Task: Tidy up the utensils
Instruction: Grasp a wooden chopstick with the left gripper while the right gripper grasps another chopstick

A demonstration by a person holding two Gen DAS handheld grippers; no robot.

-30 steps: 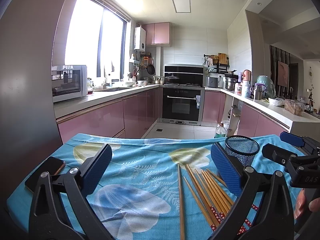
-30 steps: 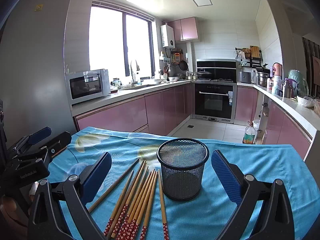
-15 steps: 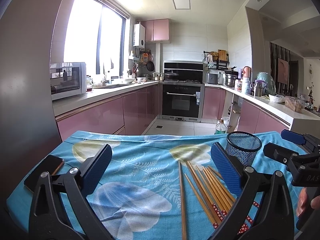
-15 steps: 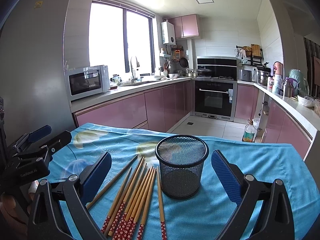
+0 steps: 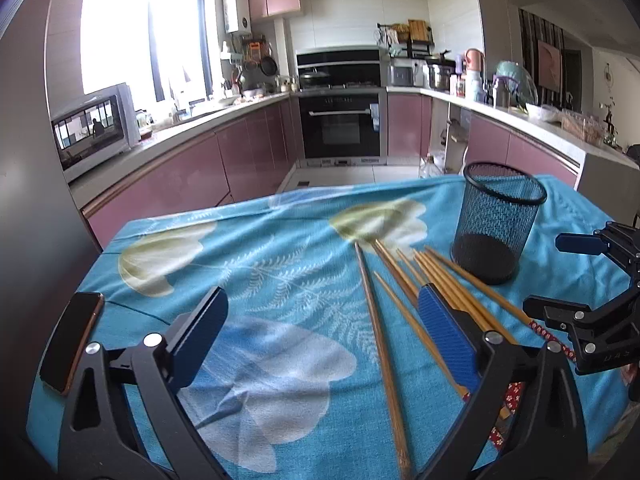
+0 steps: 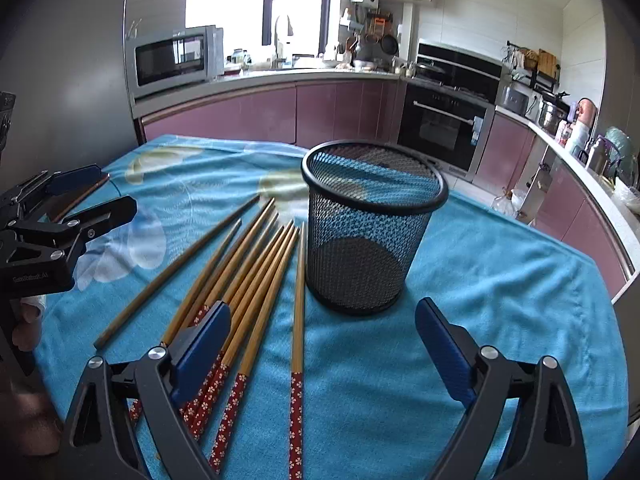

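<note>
The left tool [image 5: 320,340] hangs over the counter [image 5: 280,272], which is covered by a blue cloth with pale leaf prints. Its jaws stand wide apart, having just closed in slightly, with nothing but bare cloth and the butt of one long chopstick between them. In the left wrist view the chopsticks [image 5: 404,280] fan out from about 6 o'clock up toward 1 o'clock, tips pointing at the far edge, and the right-hand blue pad of the left tool sits in front of the middle of the bundle; whether it touches them cannot be told. The black mesh holder [image 5: 496,228] stands upright at 2 o'clock, just beyond the tips of the rightmost chopsticks, and it holds nothing. A dark phone [image 5: 72,340] lies at 9 o'clock near the cloth's left edge. The right tool [image 6: 322,340] also has its jaws spread, having just narrowed a little, and grips nothing; one chopstick with a red flowered handle lies on the cloth between them. From the right wrist view the holder is at 12 o'clock, close ahead, and the chopsticks spread from 7 to 11 o'clock, red patterned ends nearest. The left tool shows at 9 o'clock there, with fingers [image 6: 28,320] of a hand under it.
</note>
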